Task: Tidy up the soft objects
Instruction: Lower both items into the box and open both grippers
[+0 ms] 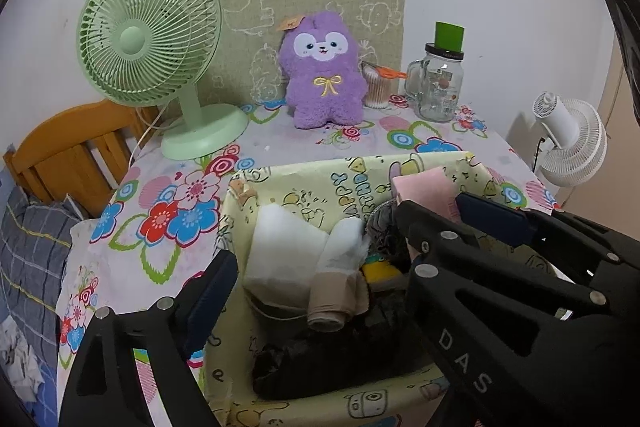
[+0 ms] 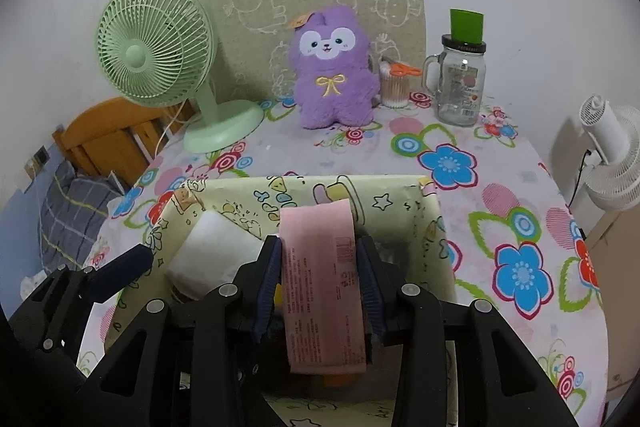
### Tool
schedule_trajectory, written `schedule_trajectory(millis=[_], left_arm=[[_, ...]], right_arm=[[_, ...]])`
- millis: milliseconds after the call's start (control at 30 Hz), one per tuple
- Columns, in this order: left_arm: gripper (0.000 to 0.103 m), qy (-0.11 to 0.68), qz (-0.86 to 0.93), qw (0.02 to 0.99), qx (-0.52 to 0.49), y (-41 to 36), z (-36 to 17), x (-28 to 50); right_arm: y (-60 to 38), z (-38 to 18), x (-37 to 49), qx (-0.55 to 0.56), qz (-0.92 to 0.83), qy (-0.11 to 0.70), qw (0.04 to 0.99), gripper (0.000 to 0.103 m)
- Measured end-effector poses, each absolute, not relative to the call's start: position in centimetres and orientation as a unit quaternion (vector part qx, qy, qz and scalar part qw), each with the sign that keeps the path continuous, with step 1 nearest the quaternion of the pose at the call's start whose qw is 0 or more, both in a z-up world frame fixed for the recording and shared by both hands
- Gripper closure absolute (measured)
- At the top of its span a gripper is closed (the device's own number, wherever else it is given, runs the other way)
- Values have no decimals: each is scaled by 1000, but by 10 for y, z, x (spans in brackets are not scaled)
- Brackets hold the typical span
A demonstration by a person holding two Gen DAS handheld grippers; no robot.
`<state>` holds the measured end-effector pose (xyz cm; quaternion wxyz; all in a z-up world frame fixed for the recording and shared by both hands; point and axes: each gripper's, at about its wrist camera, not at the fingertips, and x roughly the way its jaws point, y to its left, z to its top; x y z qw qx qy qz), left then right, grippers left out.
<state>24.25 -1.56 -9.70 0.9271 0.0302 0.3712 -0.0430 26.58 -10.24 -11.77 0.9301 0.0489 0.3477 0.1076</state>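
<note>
In the left wrist view, lower right of the frame, you can read the raised letters "DAS" on the black arm of the right hand-held gripper (image 1: 436, 203). Near the middle of that frame, the inner wall of the yellow cartoon-print box (image 1: 320, 183) carries "HAPPY" in outlined letters, with a second word under it that starts "BIRTHD" and is cut off behind the contents. In the right wrist view, the pink packet (image 2: 320, 291) at lower center is covered in fine print and a barcode, all too small to read. The label on the glass jar (image 2: 460, 83), upper right, is also illegible.
</note>
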Motion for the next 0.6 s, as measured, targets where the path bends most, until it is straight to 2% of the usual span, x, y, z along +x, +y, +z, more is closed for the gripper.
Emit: schedule_trajectory(millis=[33, 67, 100, 167, 367, 500, 600], left_arm=[[13, 372, -43, 927, 30, -15, -98, 242], [13, 370, -44, 927, 32, -15, -98, 242], [13, 370, -45, 927, 32, -15, -98, 241], [12, 370, -47, 927, 31, -16, -97, 239], [10, 363, -49, 930, 31, -18, -94, 230], [10, 359, -53, 931, 28, -20, -93, 224], [10, 362, -47, 931, 29, -20, -94, 222]], right_arm=[[-100, -118, 265, 43, 105, 345, 932, 59], [-100, -118, 265, 42, 104, 344, 932, 53], [-100, -118, 265, 42, 103, 345, 932, 43], [-102, -118, 262, 45, 100, 342, 933, 31], [-106, -114, 251, 45, 92, 338, 936, 29], [-108, -110, 241, 34, 79, 330, 940, 19], [-111, -109, 235, 25, 72, 329, 941, 17]])
